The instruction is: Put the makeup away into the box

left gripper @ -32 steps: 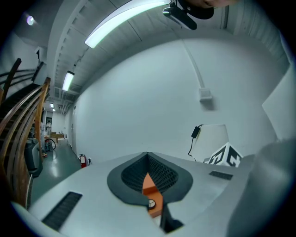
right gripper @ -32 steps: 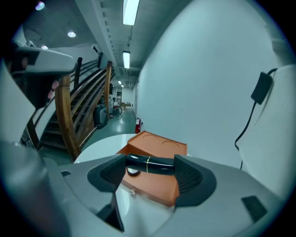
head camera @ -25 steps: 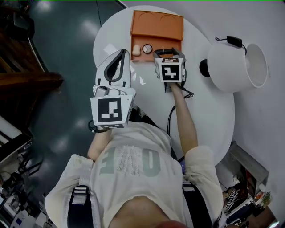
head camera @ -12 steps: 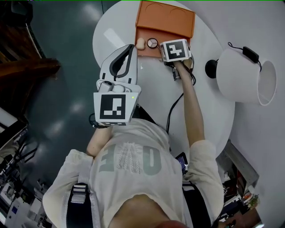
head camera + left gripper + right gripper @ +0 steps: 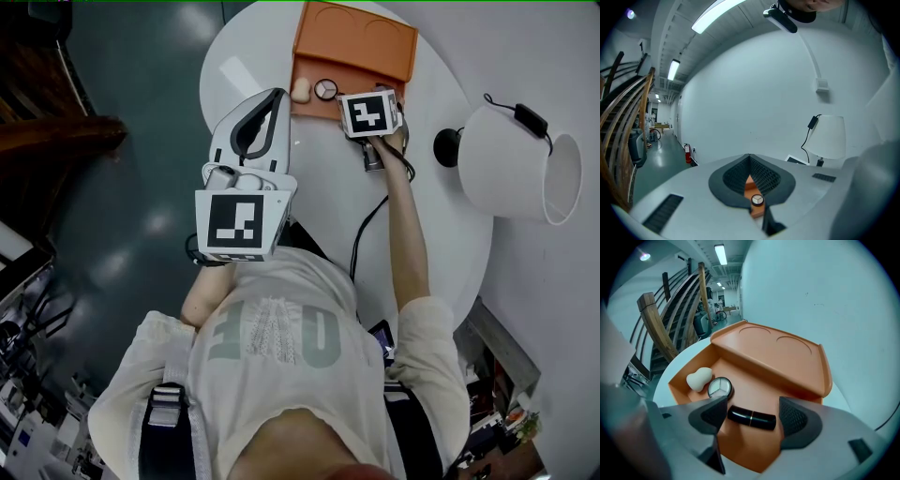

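The black lipstick (image 5: 751, 418) is laid flat on the floor of the open orange box (image 5: 759, 387). Its long axis runs left to right across the box, roughly parallel to the hinge line, with the right end a little lower. It is bracketed by the right gripper (image 5: 753, 410), whose jaws are spread wide. The left end is seen just beside the left pad and a clear gap is left at the right end, so nothing is clamped.

A round compact (image 5: 720, 387) is placed just beyond the lipstick's left end, and a beige sponge (image 5: 699, 379) lies next to it in the left corner. Bare floor is left towards the right wall and the near edge. The lid (image 5: 778, 355) is folded back on the far side.

The left gripper (image 5: 749, 164) is held back from the box, its jaws closed together on nothing. The box stands at the far edge of the white worktop (image 5: 441, 234), well apart from a lamp (image 5: 511, 159).
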`<act>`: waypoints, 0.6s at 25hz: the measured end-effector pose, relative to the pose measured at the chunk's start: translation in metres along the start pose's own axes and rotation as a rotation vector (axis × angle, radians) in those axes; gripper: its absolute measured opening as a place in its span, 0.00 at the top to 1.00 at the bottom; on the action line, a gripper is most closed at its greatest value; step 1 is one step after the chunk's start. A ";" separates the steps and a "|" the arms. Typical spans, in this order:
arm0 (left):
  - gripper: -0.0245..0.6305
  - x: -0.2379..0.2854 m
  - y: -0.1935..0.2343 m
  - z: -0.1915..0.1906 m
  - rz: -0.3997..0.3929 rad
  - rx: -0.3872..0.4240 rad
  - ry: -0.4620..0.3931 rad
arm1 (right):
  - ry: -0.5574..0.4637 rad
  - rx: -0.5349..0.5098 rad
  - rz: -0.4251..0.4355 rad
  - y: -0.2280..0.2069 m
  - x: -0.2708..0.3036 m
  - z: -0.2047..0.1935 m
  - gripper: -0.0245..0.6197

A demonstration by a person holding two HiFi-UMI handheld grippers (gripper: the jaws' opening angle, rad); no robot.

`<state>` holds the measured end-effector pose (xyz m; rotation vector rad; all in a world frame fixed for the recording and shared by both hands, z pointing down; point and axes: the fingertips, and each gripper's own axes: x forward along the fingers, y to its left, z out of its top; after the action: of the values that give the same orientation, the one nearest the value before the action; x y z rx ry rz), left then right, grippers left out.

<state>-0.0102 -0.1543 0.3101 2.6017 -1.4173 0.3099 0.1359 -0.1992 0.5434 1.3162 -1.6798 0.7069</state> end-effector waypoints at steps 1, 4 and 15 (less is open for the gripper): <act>0.95 -0.001 -0.001 0.001 -0.001 0.002 -0.004 | -0.010 0.012 0.003 0.000 -0.004 0.001 0.44; 0.95 -0.005 -0.004 0.006 -0.005 0.005 -0.022 | -0.068 0.069 -0.005 -0.002 -0.026 0.010 0.44; 0.95 -0.041 -0.020 0.055 -0.039 0.033 -0.159 | -0.681 0.150 -0.047 0.003 -0.231 0.095 0.82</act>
<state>-0.0092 -0.1230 0.2457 2.7310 -1.4183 0.1249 0.1219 -0.1700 0.2954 1.8347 -2.1399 0.3734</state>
